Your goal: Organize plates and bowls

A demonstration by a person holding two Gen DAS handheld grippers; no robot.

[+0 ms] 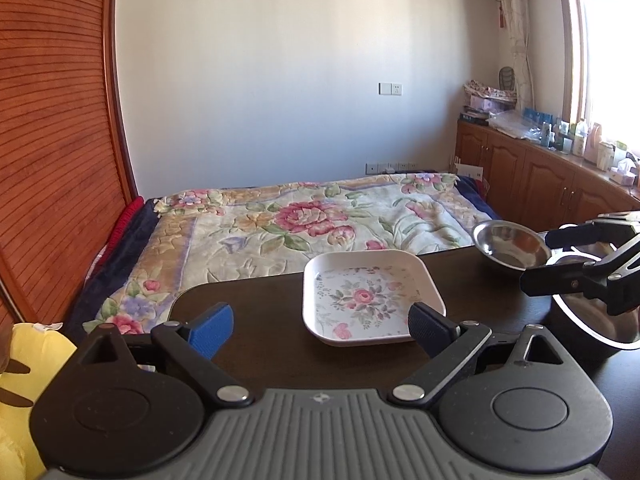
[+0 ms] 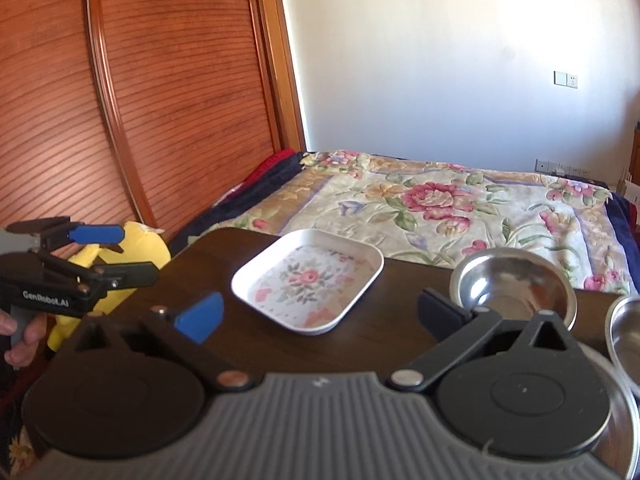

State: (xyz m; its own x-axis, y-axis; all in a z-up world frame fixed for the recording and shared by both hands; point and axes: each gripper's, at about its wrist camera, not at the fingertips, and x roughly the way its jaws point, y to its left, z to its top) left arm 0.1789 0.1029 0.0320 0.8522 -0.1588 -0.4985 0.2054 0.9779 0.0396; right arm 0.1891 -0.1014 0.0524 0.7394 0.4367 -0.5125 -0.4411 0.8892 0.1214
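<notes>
On the dark table (image 1: 256, 364) in the left wrist view sits a square white plate (image 1: 374, 298) with a rose print, nothing in it. Off to its right there's a small steel bowl (image 1: 507, 246), also holding nothing, and a bigger steel bowl (image 1: 600, 320) half cut off at the frame edge. The left gripper (image 1: 322, 328) hovers low over the near side of the table, blue pads spread wide with nothing between them, the right pad just overlapping the plate's near corner. The right gripper (image 1: 548, 258) pokes in from the right, fingers apart, over the steel bowls. Floral bedspread (image 1: 304, 220) lies behind the table, plus wooden cabinets (image 1: 520, 172) cluttered with bottles.

Over in the right wrist view, same plate (image 2: 308, 282) mid-table, small steel bowl (image 2: 514, 286) right of it and partly hidden behind the right gripper's (image 2: 320, 314) finger. Its fingers are wide apart, gripping nothing. The bigger bowl (image 2: 624, 344) peeks in at far right. The left gripper (image 2: 128, 254) hangs off the table's left edge, held by a hand (image 2: 24, 336), jaws apart, with a yellow plush toy (image 2: 136, 248) behind it.
</notes>
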